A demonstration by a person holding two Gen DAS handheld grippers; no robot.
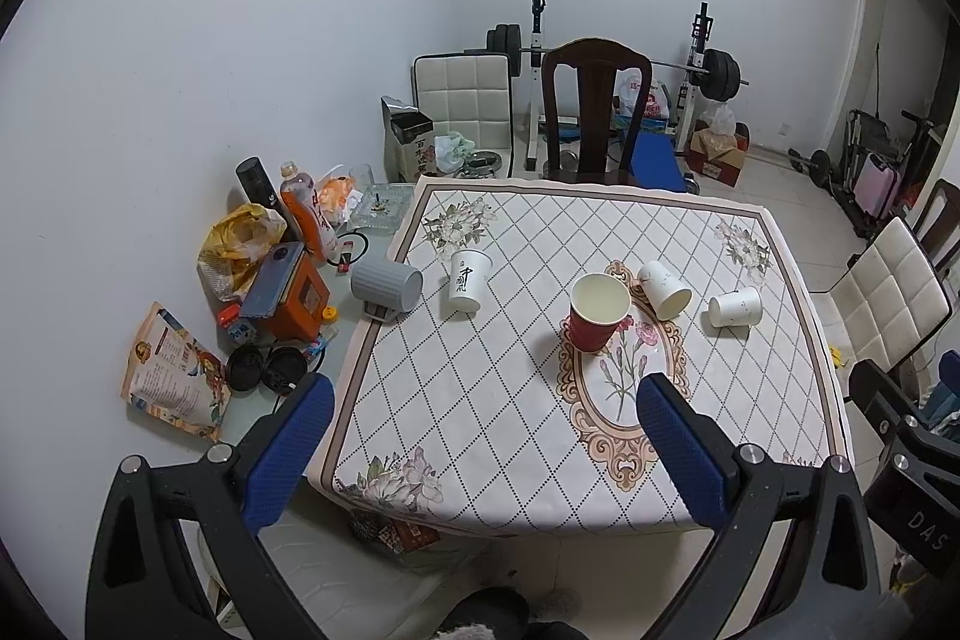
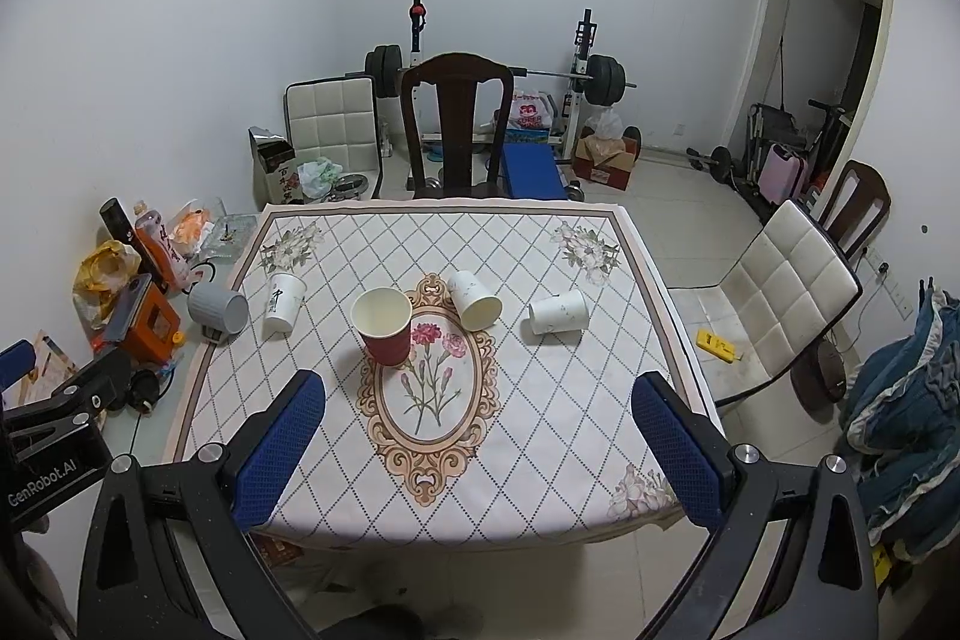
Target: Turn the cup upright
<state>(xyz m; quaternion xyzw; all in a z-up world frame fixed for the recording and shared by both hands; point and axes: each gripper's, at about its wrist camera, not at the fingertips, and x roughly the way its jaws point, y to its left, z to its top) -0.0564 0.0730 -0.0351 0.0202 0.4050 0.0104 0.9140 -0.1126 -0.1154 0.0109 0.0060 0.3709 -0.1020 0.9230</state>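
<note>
Both grippers are hovering above the near edge of the worktop [image 2: 540, 460], fingers spread wide and holding nothing — left gripper [image 1: 486, 454], right gripper [image 2: 480, 454]. The red cup [image 2: 384, 331] is already standing upright near centre. Two white cups are lying on their sides: one [image 2: 474, 301] at 12 o'clock of the floral medallion, another [image 2: 558, 313] at 2 o'clock. Recommended approach — closing across the tipped cup's wall gently, since thin paper is probably crushing easily, then rotating mouth-upward.

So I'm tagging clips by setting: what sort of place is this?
Most likely a home dining room doubling as a gym: a clothed table with chairs around it, and a barbell rack against the wall.
</note>
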